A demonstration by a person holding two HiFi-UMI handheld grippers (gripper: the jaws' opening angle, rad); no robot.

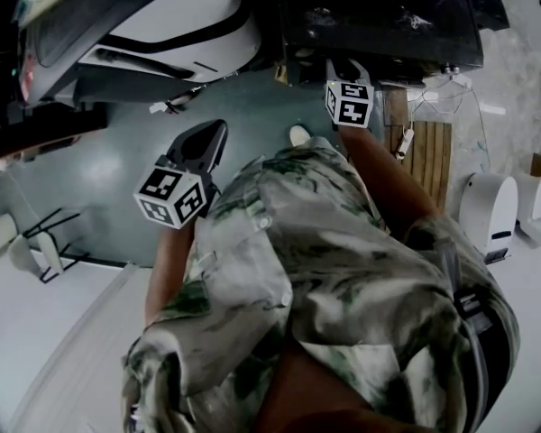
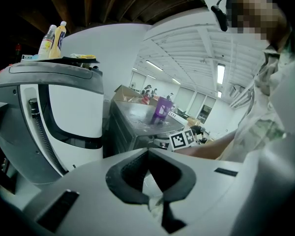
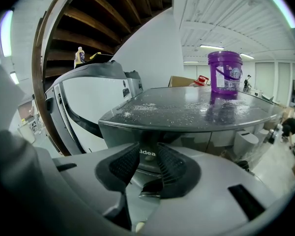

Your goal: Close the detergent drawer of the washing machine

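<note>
The dark grey washing machine [image 3: 187, 113] stands right in front of my right gripper [image 3: 147, 152], with powder spilled on its lid. The right jaws are open, a gap between the ribbed pads [image 3: 124, 163], and the maker's logo on the machine's front panel shows through that gap. I cannot pick out the detergent drawer among the dark front parts. In the head view the right gripper [image 1: 337, 70] reaches the machine's [image 1: 379, 25] near edge. My left gripper [image 1: 218, 128] hangs over the floor, away from the machine, pad tips [image 2: 148, 152] touching, nothing between them.
A purple bucket [image 3: 225, 73] sits on the machine's lid. A large white and black appliance [image 1: 162, 25] stands to the left, with bottles [image 2: 54, 39] on top. A wooden pallet [image 1: 430, 156] and a white device [image 1: 489, 207] lie to the right. The person's patterned trousers fill the lower head view.
</note>
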